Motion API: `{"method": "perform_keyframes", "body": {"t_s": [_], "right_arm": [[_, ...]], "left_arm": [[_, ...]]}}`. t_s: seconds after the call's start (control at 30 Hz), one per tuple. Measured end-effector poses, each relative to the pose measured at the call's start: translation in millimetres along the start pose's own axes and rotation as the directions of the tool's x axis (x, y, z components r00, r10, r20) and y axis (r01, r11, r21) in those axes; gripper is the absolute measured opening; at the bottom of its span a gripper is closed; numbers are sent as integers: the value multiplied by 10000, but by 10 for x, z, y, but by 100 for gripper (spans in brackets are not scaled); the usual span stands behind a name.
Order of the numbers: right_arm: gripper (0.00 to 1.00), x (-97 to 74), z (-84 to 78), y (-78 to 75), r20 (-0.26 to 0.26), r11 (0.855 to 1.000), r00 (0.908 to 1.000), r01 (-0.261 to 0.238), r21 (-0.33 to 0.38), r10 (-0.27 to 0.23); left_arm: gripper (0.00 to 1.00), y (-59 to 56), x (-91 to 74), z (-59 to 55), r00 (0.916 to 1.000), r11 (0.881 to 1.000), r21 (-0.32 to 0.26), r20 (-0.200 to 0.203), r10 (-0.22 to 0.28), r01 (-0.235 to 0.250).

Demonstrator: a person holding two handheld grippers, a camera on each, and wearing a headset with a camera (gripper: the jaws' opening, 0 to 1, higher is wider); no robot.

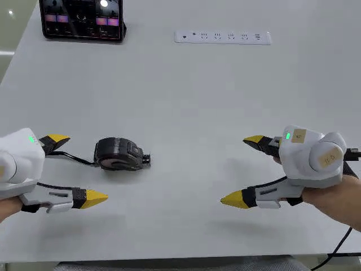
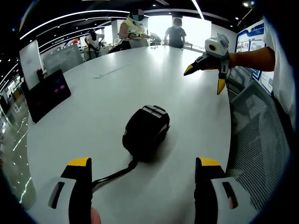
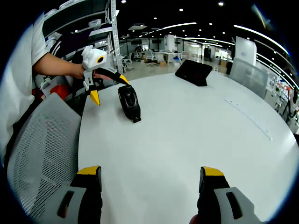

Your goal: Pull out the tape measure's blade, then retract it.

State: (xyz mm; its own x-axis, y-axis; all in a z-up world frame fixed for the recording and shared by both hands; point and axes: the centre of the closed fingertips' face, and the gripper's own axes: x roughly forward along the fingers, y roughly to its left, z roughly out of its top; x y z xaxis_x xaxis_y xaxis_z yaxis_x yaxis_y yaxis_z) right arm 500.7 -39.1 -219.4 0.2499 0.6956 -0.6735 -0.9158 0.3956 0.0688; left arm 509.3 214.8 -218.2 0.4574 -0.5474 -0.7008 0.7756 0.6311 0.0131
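1. The tape measure [image 1: 118,154] lies on the table [image 1: 197,84] just ahead of the left gripper [image 1: 79,167], its jaws spread and empty.
2. The right gripper [image 1: 240,169], also spread and well apart, should pinch the blade tip [image 1: 145,160] squarely.

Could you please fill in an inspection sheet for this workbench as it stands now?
Surface: white table, flat.
Job's things: black tape measure lying on the table, blade in; its strap trails toward the left hand-held gripper.
Clutter: tablet and power strip at the far edge.
Grippers: left hand-held gripper open, beside the tape measure; right hand-held gripper open, apart from it.
Cables: black cable by the right hand.
Surroundings: mesh chair; people standing beyond the table.
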Motion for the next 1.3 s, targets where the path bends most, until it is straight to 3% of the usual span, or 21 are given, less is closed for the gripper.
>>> {"method": "perform_keyframes", "body": {"t_s": [0.67, 1.3], "right_arm": [[81, 130, 129, -12, -114, 9971, 9991, -417, -635, 410], [77, 242, 193, 19, -258, 9930, 9967, -791, -880, 771]], "left_arm": [[81, 23, 130, 85, 9979, 9964, 660, -399, -513, 538], [70, -24, 275, 145, 9884, 9865, 974, -893, -1227, 1313]]}}
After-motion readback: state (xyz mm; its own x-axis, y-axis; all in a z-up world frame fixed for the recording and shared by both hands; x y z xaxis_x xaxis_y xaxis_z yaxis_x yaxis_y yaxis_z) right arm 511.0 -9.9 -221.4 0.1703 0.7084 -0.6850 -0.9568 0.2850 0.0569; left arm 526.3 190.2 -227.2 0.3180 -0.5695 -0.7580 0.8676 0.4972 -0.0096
